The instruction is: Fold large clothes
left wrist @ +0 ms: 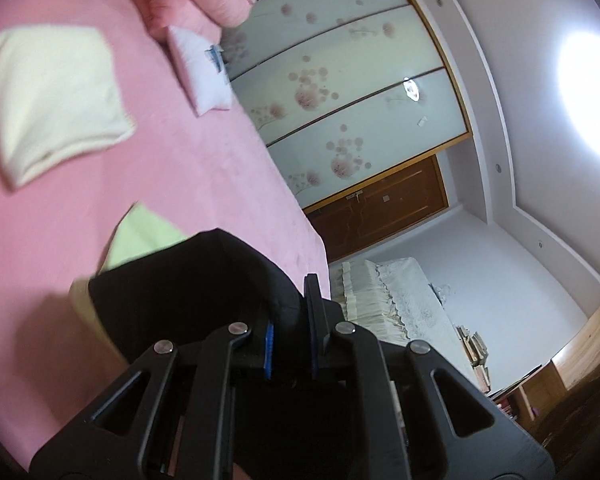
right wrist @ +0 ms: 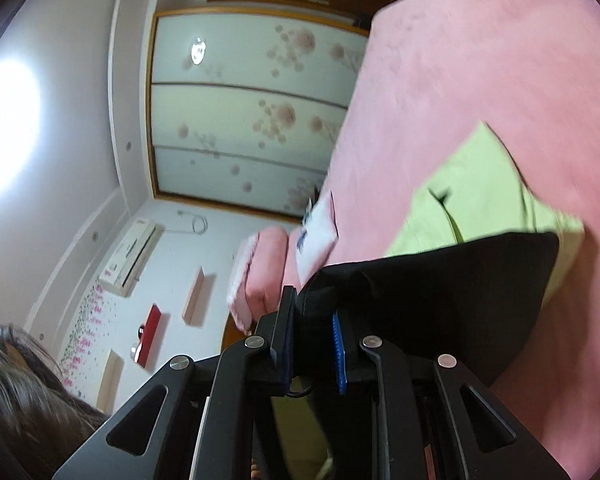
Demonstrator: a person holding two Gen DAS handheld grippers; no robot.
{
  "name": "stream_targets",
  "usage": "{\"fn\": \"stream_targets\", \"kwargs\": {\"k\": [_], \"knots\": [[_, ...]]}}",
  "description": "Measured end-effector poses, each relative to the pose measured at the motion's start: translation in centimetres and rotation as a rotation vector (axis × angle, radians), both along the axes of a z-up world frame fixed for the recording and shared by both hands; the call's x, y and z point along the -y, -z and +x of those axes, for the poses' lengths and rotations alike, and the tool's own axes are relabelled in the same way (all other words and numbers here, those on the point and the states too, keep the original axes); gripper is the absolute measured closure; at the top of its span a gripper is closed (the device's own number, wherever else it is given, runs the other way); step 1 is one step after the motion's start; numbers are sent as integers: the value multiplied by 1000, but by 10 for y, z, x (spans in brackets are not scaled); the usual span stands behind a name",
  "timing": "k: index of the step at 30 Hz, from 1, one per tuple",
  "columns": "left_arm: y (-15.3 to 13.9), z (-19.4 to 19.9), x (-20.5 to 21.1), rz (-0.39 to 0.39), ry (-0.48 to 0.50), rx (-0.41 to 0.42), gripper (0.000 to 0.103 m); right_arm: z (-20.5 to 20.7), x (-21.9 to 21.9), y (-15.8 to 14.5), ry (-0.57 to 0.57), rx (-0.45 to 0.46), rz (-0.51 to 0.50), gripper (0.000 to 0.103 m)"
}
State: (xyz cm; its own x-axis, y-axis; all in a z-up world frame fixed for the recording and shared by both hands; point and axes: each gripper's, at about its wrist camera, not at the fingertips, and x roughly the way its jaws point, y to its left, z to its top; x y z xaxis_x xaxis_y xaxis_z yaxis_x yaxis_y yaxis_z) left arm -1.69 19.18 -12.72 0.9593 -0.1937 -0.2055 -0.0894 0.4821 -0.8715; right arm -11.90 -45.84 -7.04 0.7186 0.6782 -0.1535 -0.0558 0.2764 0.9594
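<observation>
both jaws clamp the black garment (left wrist: pixel 188 288) near its corners; a thin pinch could slip, dropping it onto the green cloth (right wrist: pixel 480 188).

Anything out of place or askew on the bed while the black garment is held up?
Nothing stands out. The black garment is pinched in both the left hand-held gripper and the right hand-held gripper, over a green cloth on the pink bed. A folded cream cloth lies tidy.
</observation>
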Motion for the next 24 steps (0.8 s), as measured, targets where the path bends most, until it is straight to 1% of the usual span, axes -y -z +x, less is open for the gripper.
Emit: {"fn": "stream_targets", "kwargs": {"k": [4, 5, 6, 9, 11, 14, 16, 17, 20, 22, 24], "knots": [[-18, 50, -16, 25, 10, -2, 94, 37, 1, -11, 63, 18, -5, 88], [-21, 61, -19, 36, 9, -8, 94, 46, 1, -12, 77, 15, -4, 88], [-23, 72, -21, 48, 7, -18, 94, 45, 8, -14, 86, 11, -6, 88], [-27, 106, -24, 68, -2, -47, 94, 74, 16, -14, 127, -4, -30, 88], [-23, 126, -27, 83, -29, -84, 94, 91, 16, -12, 155, -15, -38, 88], [-14, 149, -30, 110, -72, -167, 94, 114, 16, -3, 178, -51, -14, 88], [-6, 163, -34, 102, -87, -211, 94, 128, 12, 2, 179, -66, -39, 88], [-1, 168, -36, 99, -88, -229, 94, 130, 20, 2, 175, -74, -51, 88], [13, 188, -39, 123, -93, -288, 94, 145, 28, 13, 175, -106, -80, 88], [21, 200, -40, 143, -91, -330, 94, 164, 25, 25, 178, -145, -77, 88], [32, 220, -42, 147, -89, -376, 94, 178, 28, 43, 179, -180, -88, 88]]}}
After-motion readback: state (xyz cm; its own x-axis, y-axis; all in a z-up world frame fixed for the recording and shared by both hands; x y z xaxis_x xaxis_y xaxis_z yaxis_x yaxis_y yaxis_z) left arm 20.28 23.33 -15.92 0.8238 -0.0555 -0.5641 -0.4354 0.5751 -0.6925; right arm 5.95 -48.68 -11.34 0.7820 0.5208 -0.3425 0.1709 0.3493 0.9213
